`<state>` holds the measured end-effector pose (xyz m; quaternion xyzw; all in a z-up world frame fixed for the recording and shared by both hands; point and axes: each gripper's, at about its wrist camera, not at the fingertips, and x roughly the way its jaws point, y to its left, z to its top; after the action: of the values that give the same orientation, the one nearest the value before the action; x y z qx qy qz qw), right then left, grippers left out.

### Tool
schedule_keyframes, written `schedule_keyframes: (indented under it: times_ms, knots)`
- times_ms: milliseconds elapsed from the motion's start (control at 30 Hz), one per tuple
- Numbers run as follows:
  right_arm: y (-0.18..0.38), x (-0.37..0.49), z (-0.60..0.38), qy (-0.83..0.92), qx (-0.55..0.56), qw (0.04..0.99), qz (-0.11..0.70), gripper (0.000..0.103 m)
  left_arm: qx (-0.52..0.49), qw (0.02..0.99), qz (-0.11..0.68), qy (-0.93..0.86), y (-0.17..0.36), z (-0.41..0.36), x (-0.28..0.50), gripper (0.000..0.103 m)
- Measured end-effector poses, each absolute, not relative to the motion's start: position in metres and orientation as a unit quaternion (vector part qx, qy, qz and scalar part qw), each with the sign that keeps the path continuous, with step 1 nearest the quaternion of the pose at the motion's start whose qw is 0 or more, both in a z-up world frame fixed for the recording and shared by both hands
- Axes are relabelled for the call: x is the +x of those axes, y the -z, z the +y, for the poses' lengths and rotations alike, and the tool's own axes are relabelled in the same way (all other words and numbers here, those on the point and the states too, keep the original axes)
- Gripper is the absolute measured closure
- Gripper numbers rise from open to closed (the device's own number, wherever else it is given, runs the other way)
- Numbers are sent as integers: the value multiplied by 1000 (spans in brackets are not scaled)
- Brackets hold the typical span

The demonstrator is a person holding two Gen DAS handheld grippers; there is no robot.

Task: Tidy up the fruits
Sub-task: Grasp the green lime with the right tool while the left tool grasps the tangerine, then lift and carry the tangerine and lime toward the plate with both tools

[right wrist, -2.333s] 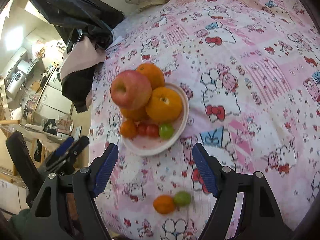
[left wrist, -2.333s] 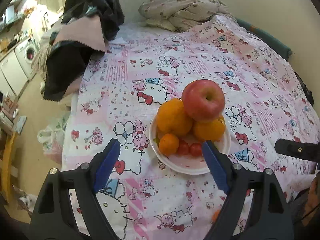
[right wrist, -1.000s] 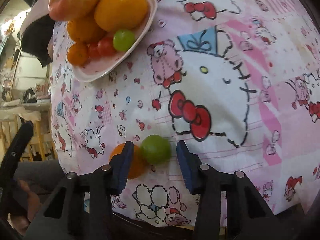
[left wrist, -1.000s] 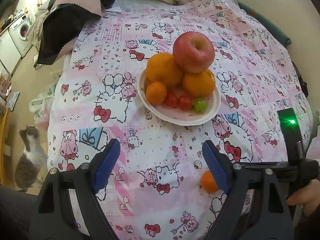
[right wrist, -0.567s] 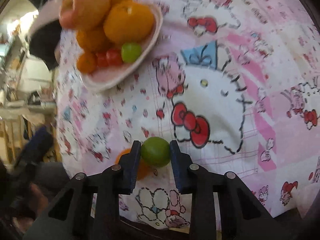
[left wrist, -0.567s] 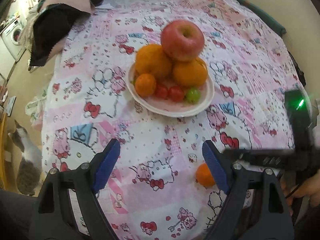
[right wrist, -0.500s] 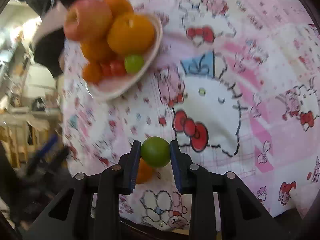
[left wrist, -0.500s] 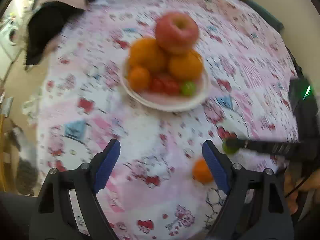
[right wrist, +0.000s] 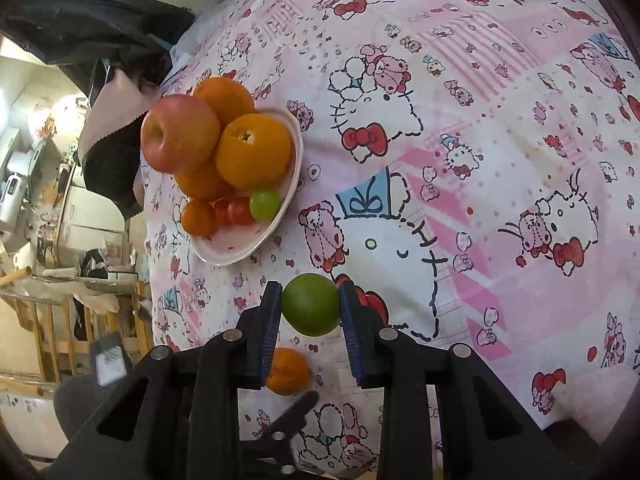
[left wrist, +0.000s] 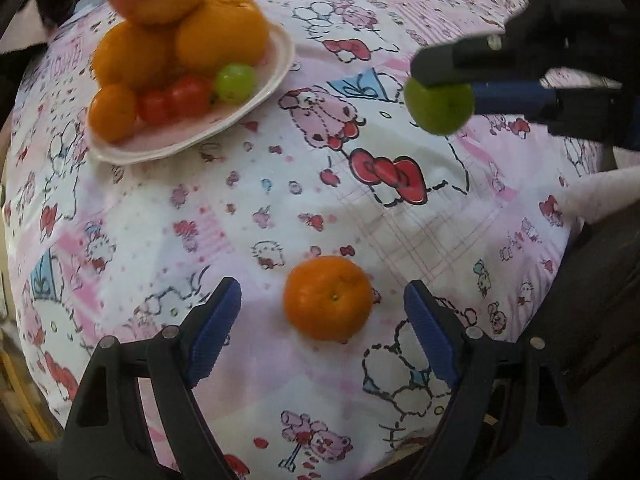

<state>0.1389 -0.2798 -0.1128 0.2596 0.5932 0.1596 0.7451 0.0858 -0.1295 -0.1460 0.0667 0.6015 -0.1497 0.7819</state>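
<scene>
A small green fruit (right wrist: 311, 304) hangs above the bedcover, and my right gripper (right wrist: 310, 306) is shut on it; the same green fruit (left wrist: 439, 106) shows in the left wrist view at upper right. A small orange (left wrist: 328, 298) lies on the cover, between the wide-apart fingers of my open left gripper (left wrist: 322, 322), which hovers over it without touching. In the right wrist view the orange (right wrist: 289, 372) sits just below the right gripper. A pink plate (right wrist: 236, 250) holds an apple (right wrist: 180, 138), oranges, two cherry tomatoes and a green grape (right wrist: 264, 203).
The pink cartoon-print bedcover (left wrist: 248, 208) covers the whole surface; its near edge drops off below the grippers. Dark clothing (right wrist: 108, 152) hangs at the far left edge. A white sleeve (left wrist: 600, 192) shows at the right of the left wrist view.
My right gripper shut on the green fruit and lifted it off the cover. My left gripper came down and across until the small orange lay between its fingers.
</scene>
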Motion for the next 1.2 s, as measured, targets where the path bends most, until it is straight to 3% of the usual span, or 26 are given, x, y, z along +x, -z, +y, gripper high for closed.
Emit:
schedule_keyframes:
  times_ms: [67, 300, 1200]
  knots:
    - [113, 140, -281, -158, 263, 745, 592, 72, 73, 785, 596, 152, 148, -133, 86, 23]
    - [112, 141, -280, -160, 266, 746, 590, 72, 81, 779, 603, 156, 160, -138, 85, 62]
    - [99, 136, -269, -181, 259, 755, 575, 72, -39, 826, 559, 62, 108, -52, 94, 62]
